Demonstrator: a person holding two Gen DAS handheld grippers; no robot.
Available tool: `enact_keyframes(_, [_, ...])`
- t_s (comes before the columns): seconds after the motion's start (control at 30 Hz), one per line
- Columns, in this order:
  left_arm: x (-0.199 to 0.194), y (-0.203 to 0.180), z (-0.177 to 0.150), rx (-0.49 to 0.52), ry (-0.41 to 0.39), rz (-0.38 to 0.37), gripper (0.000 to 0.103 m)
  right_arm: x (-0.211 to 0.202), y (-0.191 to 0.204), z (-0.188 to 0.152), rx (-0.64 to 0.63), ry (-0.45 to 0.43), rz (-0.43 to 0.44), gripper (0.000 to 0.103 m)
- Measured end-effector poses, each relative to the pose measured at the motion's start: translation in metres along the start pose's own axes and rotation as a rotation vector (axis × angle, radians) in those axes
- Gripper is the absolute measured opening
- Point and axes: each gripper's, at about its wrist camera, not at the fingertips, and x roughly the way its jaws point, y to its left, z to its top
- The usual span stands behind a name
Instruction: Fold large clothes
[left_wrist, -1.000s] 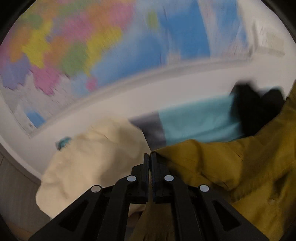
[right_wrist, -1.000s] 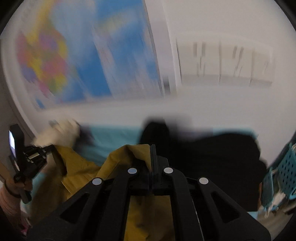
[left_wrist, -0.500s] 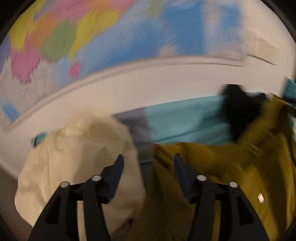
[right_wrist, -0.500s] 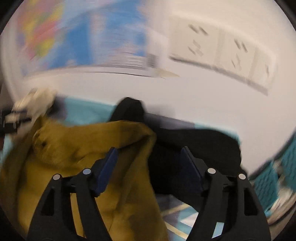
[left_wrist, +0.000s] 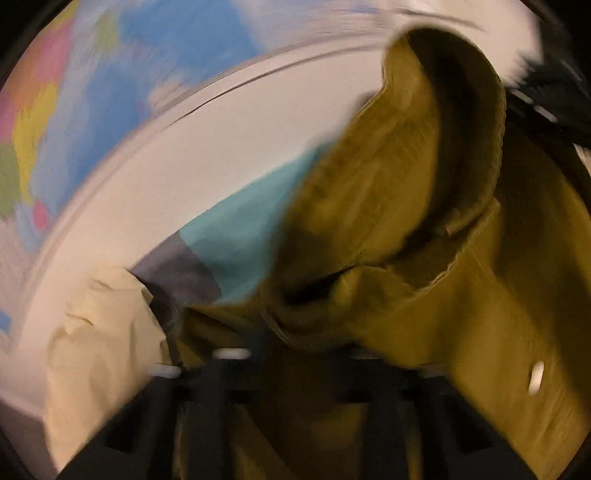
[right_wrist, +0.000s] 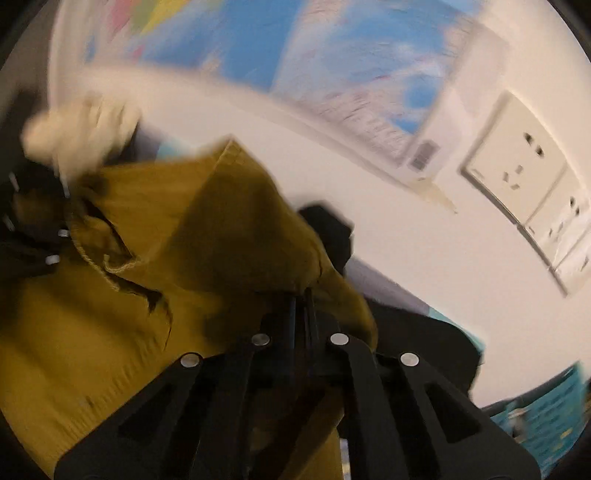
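Note:
A mustard-yellow shirt (left_wrist: 498, 295) with a white button hangs bunched between both grippers. In the left wrist view its collar folds pile over my left gripper (left_wrist: 295, 336), whose jaws are closing with the fabric between them; the tips are hidden by cloth. In the right wrist view my right gripper (right_wrist: 301, 295) is shut on an edge of the shirt (right_wrist: 92, 332), which drapes over its tips and spreads to the left. The left gripper (right_wrist: 33, 236) shows at that view's left edge, against the shirt. The picture is blurred by motion.
A cream garment (left_wrist: 99, 350) lies crumpled at the left, beside a grey cloth (left_wrist: 181, 269) on the teal surface (left_wrist: 240, 240). A black garment (right_wrist: 424, 339) lies behind the right gripper. A coloured wall map (right_wrist: 295, 55) and wall sockets (right_wrist: 517, 166) hang behind.
Both grippers opened wide half a second ago and have closed again on the mustard shirt. Both views have rolled, and the shirt's collar now rises higher in the left wrist view.

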Motion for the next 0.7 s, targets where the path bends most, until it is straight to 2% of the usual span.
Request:
enact_keyframes(0.1, [0.002,0.027,0.026,-0.136,-0.058,0.017,0.007,-0.003,-0.026,0.017,0.150,-0.051,0.058,0.002])
enact_keyframes(0.13, [0.007,0.035,0.035,-0.180,-0.054,0.020,0.007,0.006,-0.031,0.019,0.187,-0.031,0.068,0.002])
enact_keyframes(0.2, [0.020,0.038,0.039,-0.187,-0.019,0.024,0.016,0.028,-0.031,0.016,0.206,0.034,0.036,0.002])
enact_keyframes(0.23, [0.029,0.036,0.039,-0.176,0.008,0.066,0.018,0.039,-0.030,0.013,0.206,0.073,0.030,0.002])
enact_keyframes(0.27, [0.034,0.038,0.037,-0.170,0.017,0.103,0.024,0.052,-0.028,0.007,0.204,0.123,0.023,0.003])
enact_keyframes(0.3, [0.035,0.038,0.033,-0.172,0.025,0.123,0.043,0.055,-0.030,0.002,0.228,0.124,0.012,0.007])
enact_keyframes(0.33, [0.031,0.042,0.026,-0.189,0.023,0.115,0.051,0.049,-0.033,-0.002,0.258,0.100,0.032,0.011])
enact_keyframes(0.37, [0.021,0.047,0.018,-0.200,-0.005,0.088,0.059,0.042,-0.036,-0.005,0.275,0.082,0.047,0.032])
enact_keyframes(0.4, [0.012,0.049,0.011,-0.197,-0.030,0.071,0.062,0.028,-0.040,-0.009,0.293,0.051,0.054,0.046])
enact_keyframes(0.43, [-0.003,0.052,-0.002,-0.178,-0.060,0.064,0.065,0.016,-0.042,-0.012,0.298,0.034,0.053,0.049])
enact_keyframes(0.47, [-0.014,0.054,-0.012,-0.159,-0.076,0.068,0.075,-0.001,-0.044,-0.018,0.291,0.025,0.049,0.058])
enact_keyframes(0.5, [-0.025,0.053,-0.023,-0.137,-0.091,0.076,0.079,-0.019,-0.045,-0.026,0.280,0.017,0.047,0.068])
enact_keyframes(0.6, [-0.057,0.043,-0.058,-0.062,-0.089,0.078,0.079,-0.059,-0.043,-0.057,0.263,0.008,0.088,0.071])
enact_keyframes(0.7, [-0.079,0.033,-0.094,-0.064,-0.056,0.015,0.083,-0.090,-0.037,-0.100,0.279,0.054,0.128,0.071])
